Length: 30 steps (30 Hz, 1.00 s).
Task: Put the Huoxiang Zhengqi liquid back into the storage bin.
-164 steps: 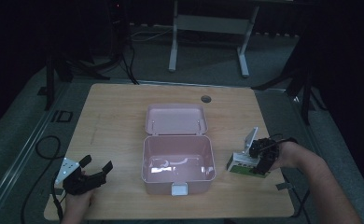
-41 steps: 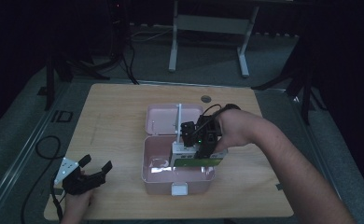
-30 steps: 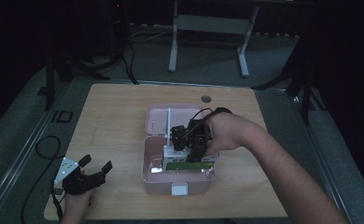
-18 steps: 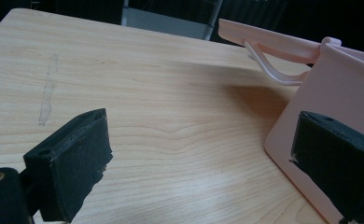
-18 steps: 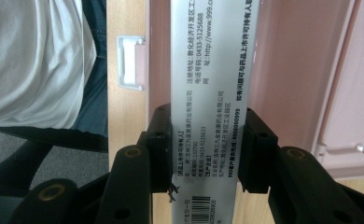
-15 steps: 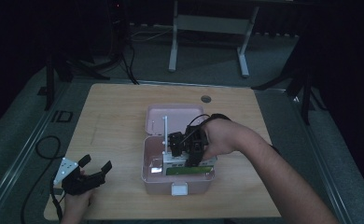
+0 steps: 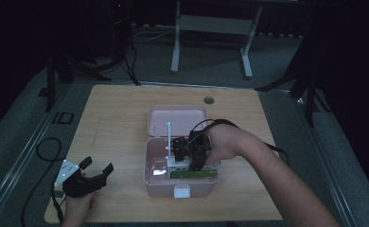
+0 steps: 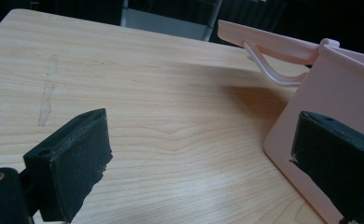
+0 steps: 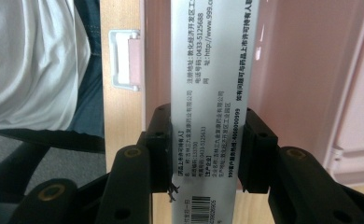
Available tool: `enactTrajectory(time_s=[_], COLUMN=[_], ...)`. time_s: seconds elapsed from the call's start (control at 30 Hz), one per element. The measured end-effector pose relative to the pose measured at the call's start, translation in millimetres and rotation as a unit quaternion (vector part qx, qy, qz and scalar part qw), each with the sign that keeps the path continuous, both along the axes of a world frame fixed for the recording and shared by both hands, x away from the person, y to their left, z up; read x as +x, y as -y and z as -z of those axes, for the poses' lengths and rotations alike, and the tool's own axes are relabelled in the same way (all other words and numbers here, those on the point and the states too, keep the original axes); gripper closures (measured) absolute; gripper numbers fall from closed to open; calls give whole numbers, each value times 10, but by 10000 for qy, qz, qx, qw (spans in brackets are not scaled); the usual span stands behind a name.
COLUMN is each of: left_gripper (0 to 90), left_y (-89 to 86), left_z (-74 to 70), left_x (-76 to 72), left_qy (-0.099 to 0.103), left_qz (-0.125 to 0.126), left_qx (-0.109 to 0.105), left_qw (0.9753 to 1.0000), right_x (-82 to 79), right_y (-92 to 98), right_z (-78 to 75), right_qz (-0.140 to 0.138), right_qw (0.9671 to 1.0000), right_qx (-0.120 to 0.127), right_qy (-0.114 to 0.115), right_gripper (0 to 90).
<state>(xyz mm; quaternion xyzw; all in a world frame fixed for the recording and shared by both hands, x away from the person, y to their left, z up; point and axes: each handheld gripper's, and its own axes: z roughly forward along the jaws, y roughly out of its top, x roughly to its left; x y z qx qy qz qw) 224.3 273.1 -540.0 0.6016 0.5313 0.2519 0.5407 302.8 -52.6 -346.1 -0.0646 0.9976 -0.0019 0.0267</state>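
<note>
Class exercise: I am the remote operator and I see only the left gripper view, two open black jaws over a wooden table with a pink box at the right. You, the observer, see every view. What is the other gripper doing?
Observer: In the high view the right gripper is down inside the open pink box.
Operator: Is it carrying anything?
Observer: Yes. In the right gripper view its jaws are shut on a white carton printed with black text and a barcode.
Operator: Where does my left gripper sit relative to that box?
Observer: In the high view the left gripper is near the table's front left corner, apart from the box, holding nothing.
</note>
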Motion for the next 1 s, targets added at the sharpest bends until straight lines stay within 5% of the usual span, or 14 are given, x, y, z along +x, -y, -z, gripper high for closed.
enactTrajectory(time_s=[1.0], left_gripper=[49], left_y=[4], left_z=[2], left_x=[2], left_qy=[0], left_qz=[14], left_qx=[-14], left_qw=[10000], right_x=[61], right_y=[46], right_z=[449], right_qz=[104], right_qw=[9999], right_qx=[50], right_qy=[-78], right_gripper=[620])
